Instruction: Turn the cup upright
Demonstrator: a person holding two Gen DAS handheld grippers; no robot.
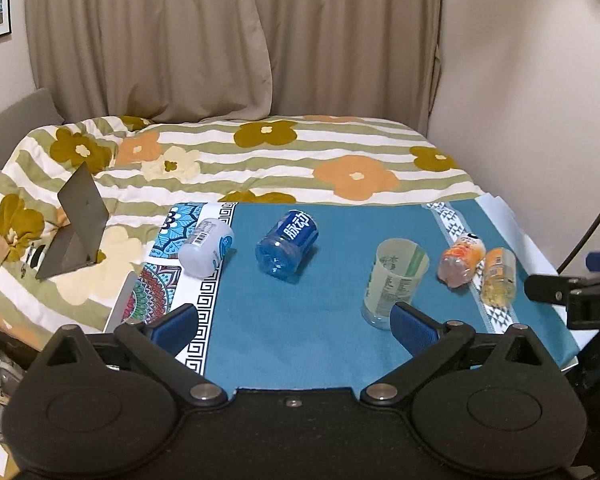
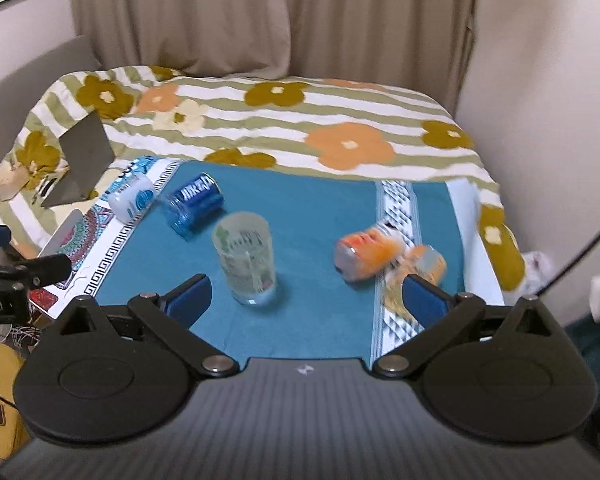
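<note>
Two grippers face the teal cloth (image 1: 320,340), both spread wide with nothing between their pads. On it the translucent printed cup (image 2: 246,262) stands with its long axis vertical and its wide mouth up, apart from the lying blue bottle (image 2: 194,204) and the orange bottles (image 2: 370,254); by its posture the flip looks done. From the right gripper (image 2: 306,298) the cup lies just ahead, left of centre, close to the left pad. From the left gripper (image 1: 294,324) the cup (image 1: 396,284) sits off to the right, partly behind the right pad. Neither touches it; the right gripper looks nearer.
</note>
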